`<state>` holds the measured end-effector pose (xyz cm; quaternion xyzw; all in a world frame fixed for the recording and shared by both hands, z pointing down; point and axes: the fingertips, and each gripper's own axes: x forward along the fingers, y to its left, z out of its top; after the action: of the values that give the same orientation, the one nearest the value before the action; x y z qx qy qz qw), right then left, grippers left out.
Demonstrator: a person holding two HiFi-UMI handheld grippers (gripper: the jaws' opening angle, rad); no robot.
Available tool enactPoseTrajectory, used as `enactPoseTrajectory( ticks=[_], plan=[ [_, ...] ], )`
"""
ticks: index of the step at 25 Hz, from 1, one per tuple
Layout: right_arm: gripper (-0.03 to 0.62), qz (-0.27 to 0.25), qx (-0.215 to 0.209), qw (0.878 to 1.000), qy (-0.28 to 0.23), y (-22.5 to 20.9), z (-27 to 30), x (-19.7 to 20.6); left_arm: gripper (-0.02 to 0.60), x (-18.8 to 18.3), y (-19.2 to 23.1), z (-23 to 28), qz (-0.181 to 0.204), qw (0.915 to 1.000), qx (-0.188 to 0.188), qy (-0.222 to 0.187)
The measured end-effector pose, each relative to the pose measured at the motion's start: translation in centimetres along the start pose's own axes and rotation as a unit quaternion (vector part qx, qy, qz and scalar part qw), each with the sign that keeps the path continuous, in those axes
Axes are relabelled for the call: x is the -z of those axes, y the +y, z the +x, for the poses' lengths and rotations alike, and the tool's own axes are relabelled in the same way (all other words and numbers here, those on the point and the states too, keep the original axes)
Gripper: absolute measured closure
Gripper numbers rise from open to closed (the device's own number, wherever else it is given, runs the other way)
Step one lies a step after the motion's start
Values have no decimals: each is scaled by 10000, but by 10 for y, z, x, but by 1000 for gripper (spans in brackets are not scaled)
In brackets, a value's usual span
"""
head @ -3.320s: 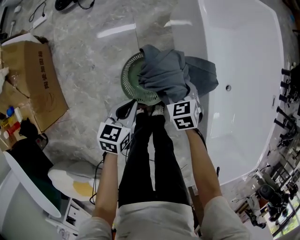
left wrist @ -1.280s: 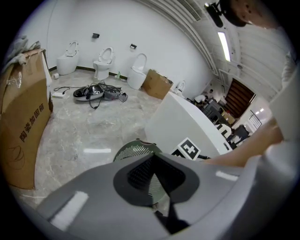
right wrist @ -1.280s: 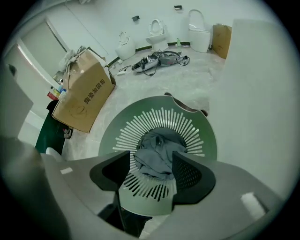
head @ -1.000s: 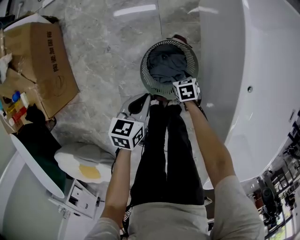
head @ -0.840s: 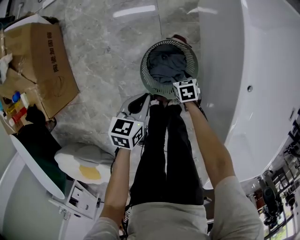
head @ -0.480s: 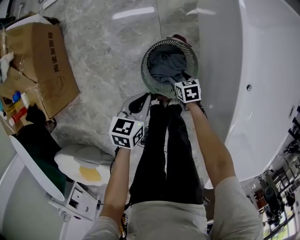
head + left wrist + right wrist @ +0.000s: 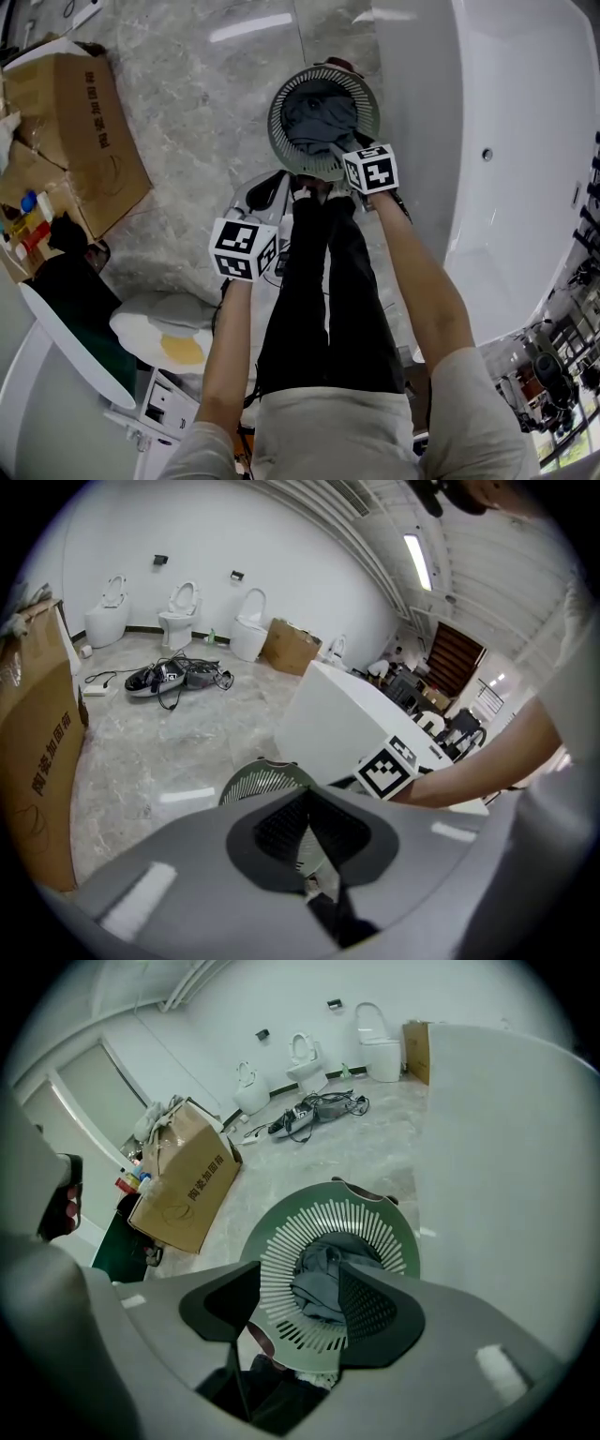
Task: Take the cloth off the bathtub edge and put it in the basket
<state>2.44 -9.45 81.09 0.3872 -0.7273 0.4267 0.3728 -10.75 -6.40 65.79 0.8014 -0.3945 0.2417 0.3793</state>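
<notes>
The grey cloth (image 7: 317, 114) lies bunched inside the round green slatted basket (image 7: 281, 141) on the marble floor, left of the white bathtub (image 7: 487, 112). My right gripper (image 7: 342, 155) hovers over the basket's near rim, open, with nothing between its pads. In the right gripper view the cloth (image 7: 319, 1274) shows inside the basket (image 7: 281, 1260), beyond the right gripper (image 7: 300, 1299). My left gripper (image 7: 267, 190) hangs lower left of the basket, apart from it. In the left gripper view the left gripper (image 7: 307, 803) has its pads meeting at the tips, and the basket (image 7: 253, 782) shows past them.
A cardboard box (image 7: 70, 122) lies on the floor at left. The person's legs and shoes (image 7: 314, 192) stand just below the basket. A white and yellow object (image 7: 164, 333) sits lower left. Toilets (image 7: 178, 611) and a tangle of cables (image 7: 173, 677) are along the far wall.
Earlier the cloth draped over the basket rim under my right gripper; now it lies inside. The right gripper has risen slightly over the last second. The left gripper has barely moved.
</notes>
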Motion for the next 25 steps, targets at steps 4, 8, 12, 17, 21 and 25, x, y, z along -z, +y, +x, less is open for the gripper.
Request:
enactPoseTrajectory(
  ticks=[4,8,12,17,21,25],
  plan=[
    [338,-37,-402,9991,-142,17,-33,-7,523,-9,-15,-10,51,10000,68,-44],
    [339,-124,-636,9974,-317,29,-77,-21,523,-22,-29,-25,97,9999,20,-69],
    [339,-252,-813,9953,-456,41,-118,-32,523,-37,-38,-47,123,9999,-47,-88],
    [339,-512,-975,9931,-395,58,-163,-30,523,-51,-56,-74,170,9998,-72,-95],
    [339,-590,-1217,9895,-500,88,-200,-39,523,-61,-66,-103,108,9998,-140,-122],
    [338,-845,-1343,9852,-650,109,-237,-54,523,-74,-81,-115,177,9996,-141,-157]
  ],
)
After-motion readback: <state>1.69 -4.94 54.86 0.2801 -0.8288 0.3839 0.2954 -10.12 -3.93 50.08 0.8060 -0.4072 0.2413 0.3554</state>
